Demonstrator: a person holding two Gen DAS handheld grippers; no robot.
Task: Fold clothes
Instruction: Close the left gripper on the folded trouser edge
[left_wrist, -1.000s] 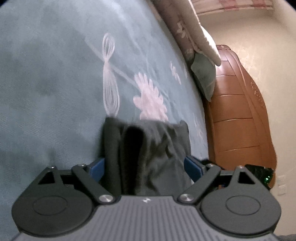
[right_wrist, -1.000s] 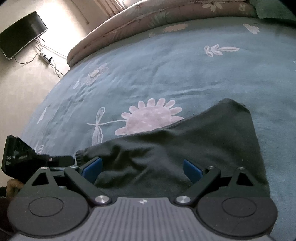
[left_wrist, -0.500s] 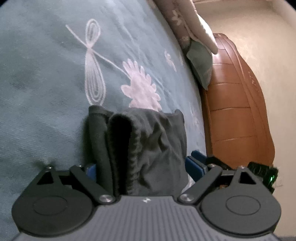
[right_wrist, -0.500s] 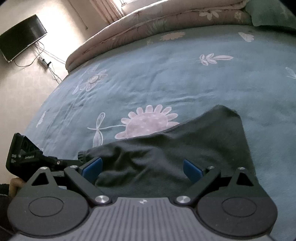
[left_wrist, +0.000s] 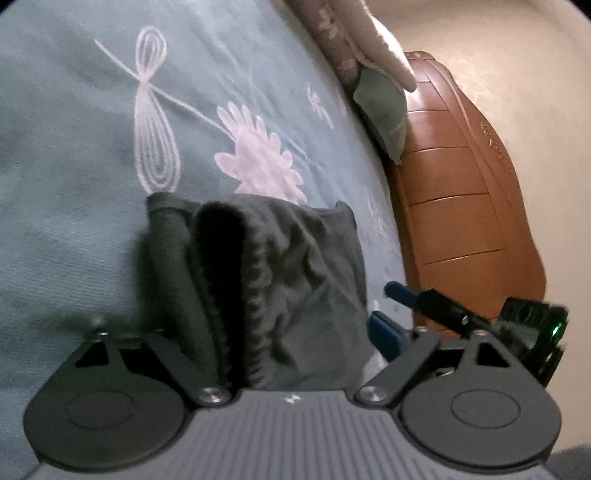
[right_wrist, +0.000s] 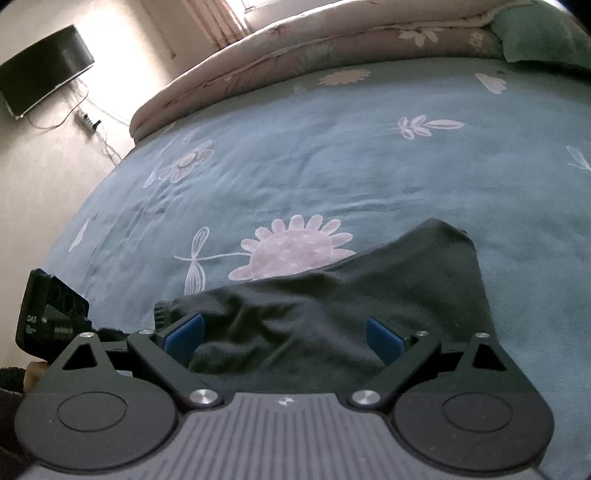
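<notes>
A dark folded garment (left_wrist: 280, 280) lies on the teal flowered bedspread (left_wrist: 74, 184), its ribbed edge standing up at my end. My left gripper (left_wrist: 266, 332) is open, jaws wide on either side of the garment; the cloth hides its left finger. In the right wrist view the same garment (right_wrist: 351, 295) spreads flat over the bedspread (right_wrist: 332, 166). My right gripper (right_wrist: 284, 336) is open, with both blue fingers (right_wrist: 183, 332) over the near edge of the cloth. The right gripper's fingers also show in the left wrist view (left_wrist: 410, 299).
A wooden headboard (left_wrist: 461, 221) and a green pillow (left_wrist: 384, 110) bound the bed on one side. A folded quilt (right_wrist: 332, 48) lies along the far edge. A wall TV (right_wrist: 40, 85) and cables hang beyond the bed. The left gripper's body (right_wrist: 51, 317) sits close at the left.
Both grippers have pulled back and lifted slightly from the garment, which stays on the bed. The right gripper's fingers have come into the left wrist view.
</notes>
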